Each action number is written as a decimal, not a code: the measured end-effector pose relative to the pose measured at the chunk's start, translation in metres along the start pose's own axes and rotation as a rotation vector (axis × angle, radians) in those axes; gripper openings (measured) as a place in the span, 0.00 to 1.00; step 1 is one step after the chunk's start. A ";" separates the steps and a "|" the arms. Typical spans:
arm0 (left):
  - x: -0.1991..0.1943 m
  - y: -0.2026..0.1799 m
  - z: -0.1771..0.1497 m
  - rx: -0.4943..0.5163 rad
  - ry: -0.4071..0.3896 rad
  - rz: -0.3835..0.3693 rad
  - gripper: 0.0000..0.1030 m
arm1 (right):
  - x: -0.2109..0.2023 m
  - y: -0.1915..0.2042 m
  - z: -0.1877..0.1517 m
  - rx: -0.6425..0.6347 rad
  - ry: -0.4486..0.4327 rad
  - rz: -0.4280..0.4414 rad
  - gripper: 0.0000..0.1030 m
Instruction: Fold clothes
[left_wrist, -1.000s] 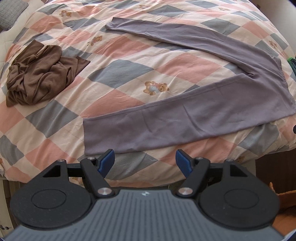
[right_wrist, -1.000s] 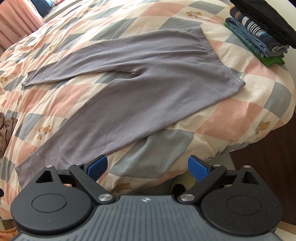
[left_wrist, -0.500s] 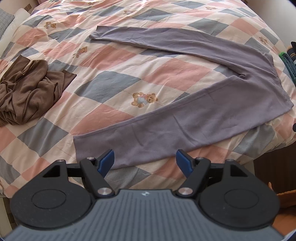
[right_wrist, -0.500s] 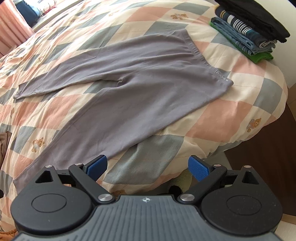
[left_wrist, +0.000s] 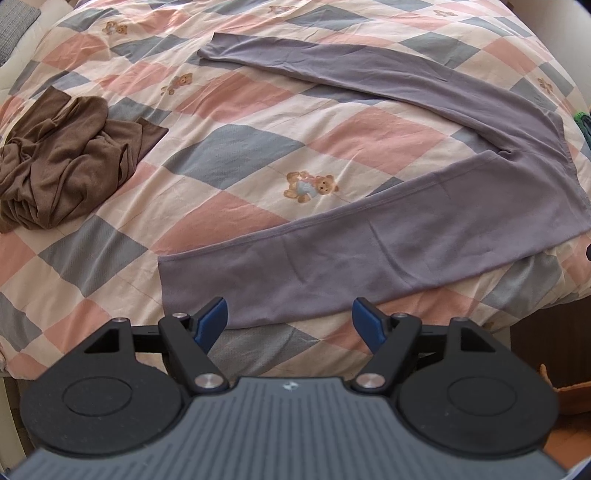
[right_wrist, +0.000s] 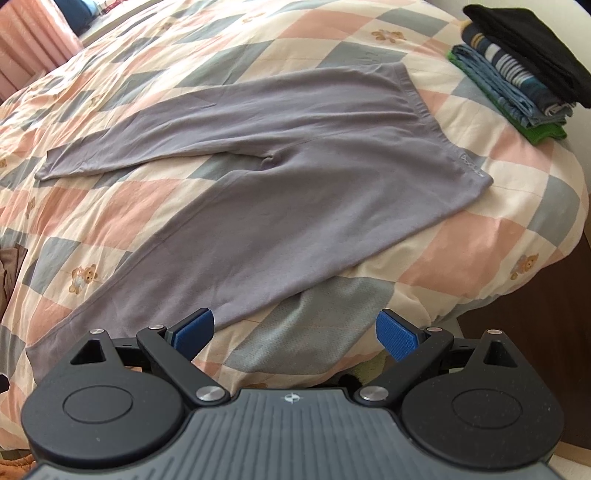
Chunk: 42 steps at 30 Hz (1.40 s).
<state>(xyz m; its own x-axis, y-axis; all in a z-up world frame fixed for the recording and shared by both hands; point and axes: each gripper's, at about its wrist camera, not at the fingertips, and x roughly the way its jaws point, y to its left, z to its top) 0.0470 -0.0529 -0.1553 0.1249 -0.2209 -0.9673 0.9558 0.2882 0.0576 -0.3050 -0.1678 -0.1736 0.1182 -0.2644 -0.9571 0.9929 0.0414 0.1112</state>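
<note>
Lying flat mid-frame: one grey-lilac cotton trousers (left_wrist: 406, 236) (right_wrist: 280, 192); one crumpled brown garment (left_wrist: 62, 162) left; left gripper (left_wrist: 290, 323) and right gripper (right_wrist: 295, 332) both spread, empty.

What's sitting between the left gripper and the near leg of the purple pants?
Nothing visible. The left gripper hangs open just short of the purple pants, with only bare quilt between. The brown garment lies off to the side.

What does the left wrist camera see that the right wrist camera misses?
Only the left view shows the crumpled brown garment in full; the right catches just a sliver. Only the right view shows the folded stack of dark, striped and green clothes. Both show the grey-purple trousers spread flat on the checked teddy-bear quilt, and an open tool: left, right.
</note>
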 end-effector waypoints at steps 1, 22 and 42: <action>0.001 0.000 0.001 -0.002 0.002 -0.001 0.70 | 0.001 0.001 0.001 -0.005 0.003 0.000 0.94; 0.066 -0.060 0.129 0.030 -0.082 -0.045 0.70 | 0.068 -0.023 0.104 -0.069 -0.048 0.181 0.80; 0.239 -0.144 0.409 0.769 -0.186 -0.139 0.54 | 0.206 -0.004 0.344 -0.568 -0.077 0.428 0.62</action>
<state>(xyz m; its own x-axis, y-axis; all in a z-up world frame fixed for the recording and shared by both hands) 0.0477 -0.5283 -0.2939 -0.0313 -0.3786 -0.9250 0.8731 -0.4609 0.1591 -0.2816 -0.5539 -0.2790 0.5178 -0.1790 -0.8366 0.7030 0.6463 0.2968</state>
